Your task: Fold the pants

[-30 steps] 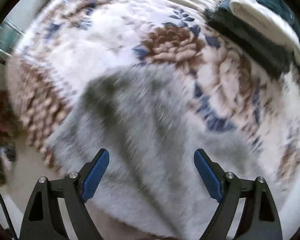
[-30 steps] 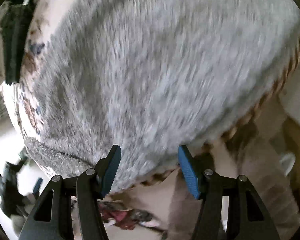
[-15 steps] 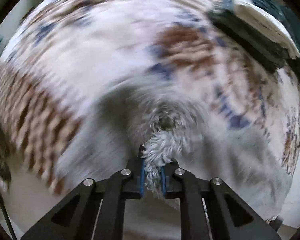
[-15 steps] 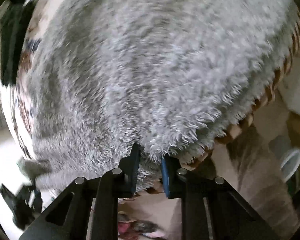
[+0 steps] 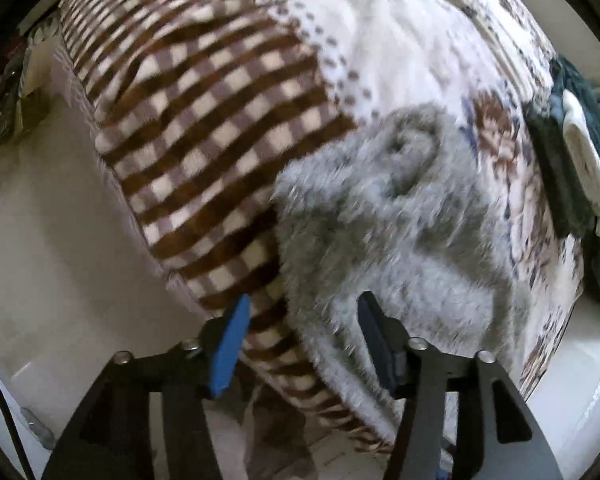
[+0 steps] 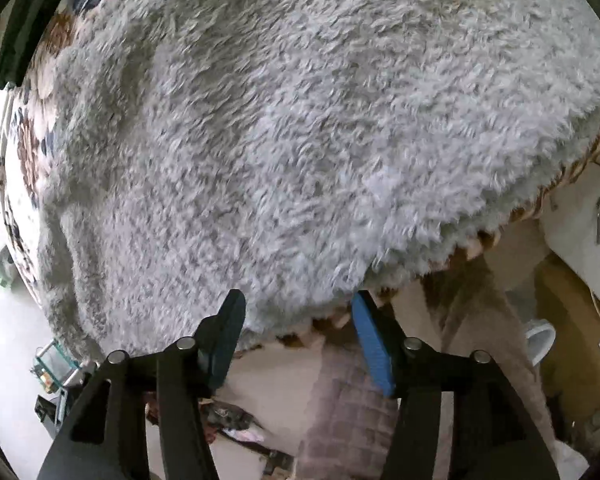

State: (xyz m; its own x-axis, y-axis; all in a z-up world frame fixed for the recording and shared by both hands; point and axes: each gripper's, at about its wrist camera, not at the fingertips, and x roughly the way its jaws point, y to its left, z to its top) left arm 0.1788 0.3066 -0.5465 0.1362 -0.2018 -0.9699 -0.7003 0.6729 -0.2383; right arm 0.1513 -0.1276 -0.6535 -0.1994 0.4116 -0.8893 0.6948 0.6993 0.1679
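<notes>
The grey fluffy pants lie bunched on a bed, with a folded edge reaching the bed's near side. My left gripper is open, its jaws standing on either side of the pants' near edge and holding nothing. In the right wrist view the pants fill most of the frame as a broad flat layer. My right gripper is open at the pants' near hem, empty.
The bed has a brown-and-cream checked blanket and a floral cover. A stack of folded dark and white cloths lies at the bed's far right. Floor and clutter lie below the bed edge, cardboard boxes to the right.
Both grippers were open a second ago, shut on the pants half a second ago, and have opened again, letting go. The left gripper has swung left toward the checked blanket.
</notes>
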